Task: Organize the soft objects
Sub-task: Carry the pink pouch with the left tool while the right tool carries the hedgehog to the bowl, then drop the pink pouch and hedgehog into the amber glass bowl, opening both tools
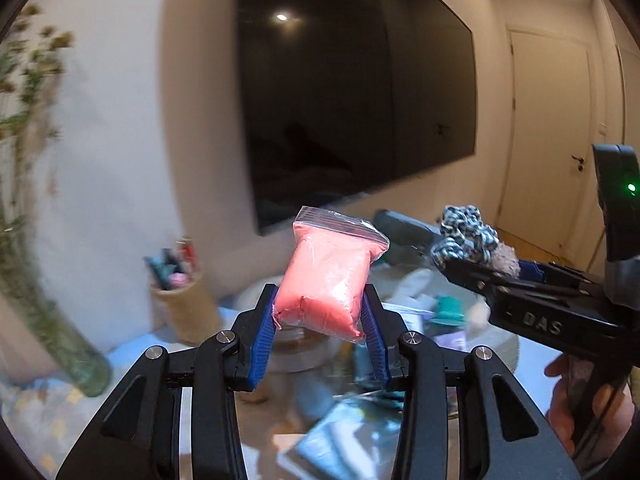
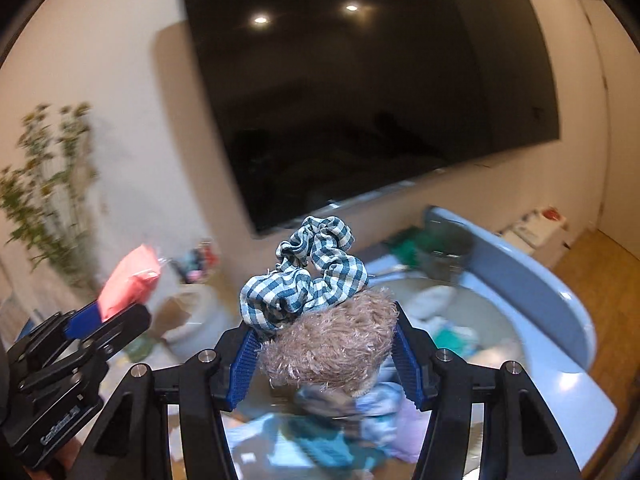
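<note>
My left gripper is shut on a clear zip bag of pink soft stuff, held up in the air. In the right wrist view that pink bag shows at the left, in the left gripper. My right gripper is shut on a fuzzy brown soft thing with a blue-and-white checked scrunchie lying on top of it. From the left wrist view the right gripper comes in from the right, carrying the scrunchie and the brown fuzz.
Below lies a blurred table strewn with cloths and packets. A woven cup of pens and a glass vase of dried stems stand at the left. A big dark TV hangs on the wall. A blue curved chair edge is at right.
</note>
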`<state>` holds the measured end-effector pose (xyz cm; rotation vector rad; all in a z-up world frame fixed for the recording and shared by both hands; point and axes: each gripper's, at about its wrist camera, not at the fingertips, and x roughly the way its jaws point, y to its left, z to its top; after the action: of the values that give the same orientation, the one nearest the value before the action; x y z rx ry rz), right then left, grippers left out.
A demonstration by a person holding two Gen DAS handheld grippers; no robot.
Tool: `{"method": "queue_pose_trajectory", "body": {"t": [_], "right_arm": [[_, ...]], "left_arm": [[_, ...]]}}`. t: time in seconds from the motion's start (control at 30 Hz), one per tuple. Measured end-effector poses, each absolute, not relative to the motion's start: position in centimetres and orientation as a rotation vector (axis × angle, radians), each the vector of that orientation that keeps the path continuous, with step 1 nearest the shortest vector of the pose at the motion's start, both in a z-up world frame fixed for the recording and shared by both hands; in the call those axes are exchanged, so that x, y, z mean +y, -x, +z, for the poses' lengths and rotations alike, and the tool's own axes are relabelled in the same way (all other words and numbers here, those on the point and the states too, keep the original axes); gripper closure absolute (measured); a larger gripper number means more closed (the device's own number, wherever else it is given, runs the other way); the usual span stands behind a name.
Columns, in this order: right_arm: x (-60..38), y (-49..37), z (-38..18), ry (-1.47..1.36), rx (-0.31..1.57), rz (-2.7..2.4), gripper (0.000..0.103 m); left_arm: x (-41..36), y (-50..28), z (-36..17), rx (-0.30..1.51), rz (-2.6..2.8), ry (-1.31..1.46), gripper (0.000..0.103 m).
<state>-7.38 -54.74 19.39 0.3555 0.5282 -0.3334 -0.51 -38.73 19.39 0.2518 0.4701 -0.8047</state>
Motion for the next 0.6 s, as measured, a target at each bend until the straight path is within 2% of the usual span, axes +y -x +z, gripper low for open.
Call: {"method": "queue_pose_trajectory", "body": {"t": [0.3,0.43,0.5,0.57,0.6], "right_arm": [[-61.5,7.0,14.6,-0.471,0.641,-0.409,0.044],[-63.6,7.2,12.9,-0.556,0.677,-0.422,0.029],[-64.7,7.5,11.9,-0.601,0.694,-0.410,0.028],[-65.3,8.1,11.3,-0.626,0.703,-0.417,0.027],[-65.5,8.4,11.3,-0.636,0.702,-0.415,0.027]], "left_arm": [[-45.9,2.7,15.5,0.541,-0.894,-0.348,0.065],[-47.6,4.0,13.8,0.518,-0.888,-0.447,0.063],[-48.1,4.1,13.2,0.558,-0.934,-0.448,0.053],[-48.5,3.9,12.3,0.614,-0.991,-0.438,0.029],[-48.5,4.0,12.0,0.637,-1.008,-0.437,0.027]]}}
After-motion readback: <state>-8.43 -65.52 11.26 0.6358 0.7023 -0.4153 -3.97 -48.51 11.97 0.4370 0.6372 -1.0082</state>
